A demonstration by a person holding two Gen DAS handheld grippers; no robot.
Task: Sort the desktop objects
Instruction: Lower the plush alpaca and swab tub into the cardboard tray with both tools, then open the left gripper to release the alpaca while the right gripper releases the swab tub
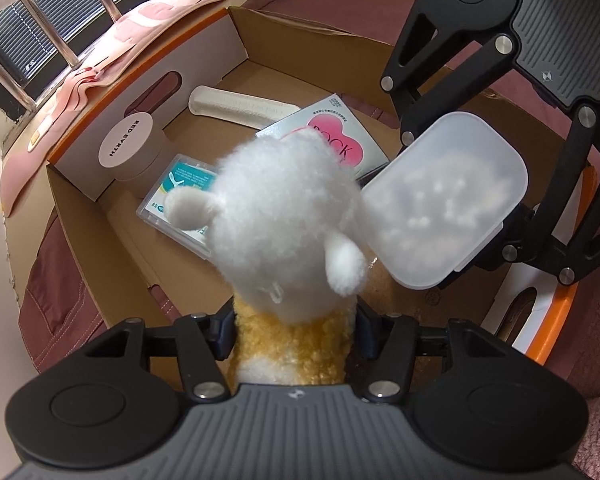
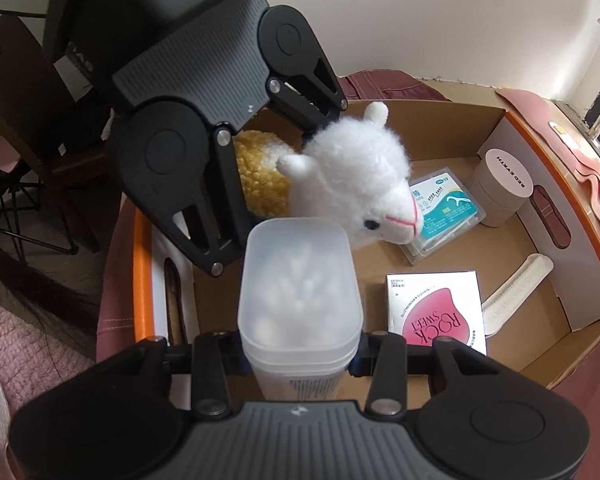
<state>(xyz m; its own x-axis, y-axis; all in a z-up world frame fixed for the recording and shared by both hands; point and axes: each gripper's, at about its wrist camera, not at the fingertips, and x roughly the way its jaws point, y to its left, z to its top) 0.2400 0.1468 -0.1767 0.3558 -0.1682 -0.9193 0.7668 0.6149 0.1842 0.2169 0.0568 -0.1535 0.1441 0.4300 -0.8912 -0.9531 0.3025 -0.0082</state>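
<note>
In the left wrist view, the left gripper (image 1: 296, 334) is pinching the tan neck of a plush alpaca (image 1: 288, 216), holding it over the cardboard box (image 1: 100, 224). Inside the box are lying a floss-pick case (image 1: 176, 196), a round RED EARTH jar (image 1: 126, 146) and a ROCK SWEET box (image 1: 340, 140).

In the right wrist view, the right gripper (image 2: 300, 354) is clamping a frosted plastic container (image 2: 300, 284), hanging above the cardboard box just beside the alpaca's muzzle.
</note>
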